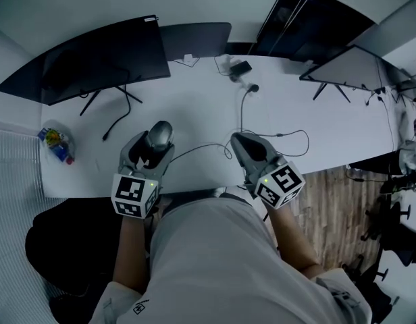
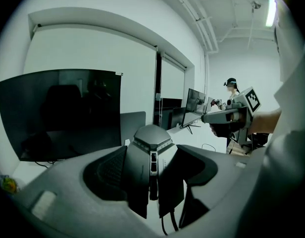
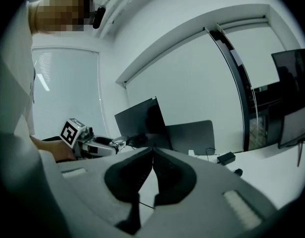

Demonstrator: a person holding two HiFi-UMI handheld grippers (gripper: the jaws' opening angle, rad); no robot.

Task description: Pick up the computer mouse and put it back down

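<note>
The left gripper (image 1: 152, 147) sat in the lower left of the head view, just above the person's white shirt (image 1: 228, 262). Its jaws pinched the grey computer mouse (image 2: 151, 152) from both sides. In the left gripper view the mouse filled the middle of the frame, nose pointing away. Its scroll wheel faced the camera and its cable (image 2: 167, 222) dropped out of the bottom of the frame. A strip of the white desk (image 1: 194, 106) showed beneath it between the jaws. Whether the mouse was clear of the desk could not be told.

The right gripper (image 1: 243, 142) lay right of centre, near the desk's front edge. Its jaws were pressed together with nothing between them.

A thin wire (image 1: 208, 147) ran across the desk between the two grippers. In the upper left stood a curved black monitor (image 1: 93, 59), with a dark grey screen (image 1: 194, 40) just beside it. Another monitor (image 1: 356, 66) stood at the upper right. A black power adapter (image 1: 240, 67) lay near the desk's far edge, and a colourful packet (image 1: 56, 144) lay at its left end.
</note>
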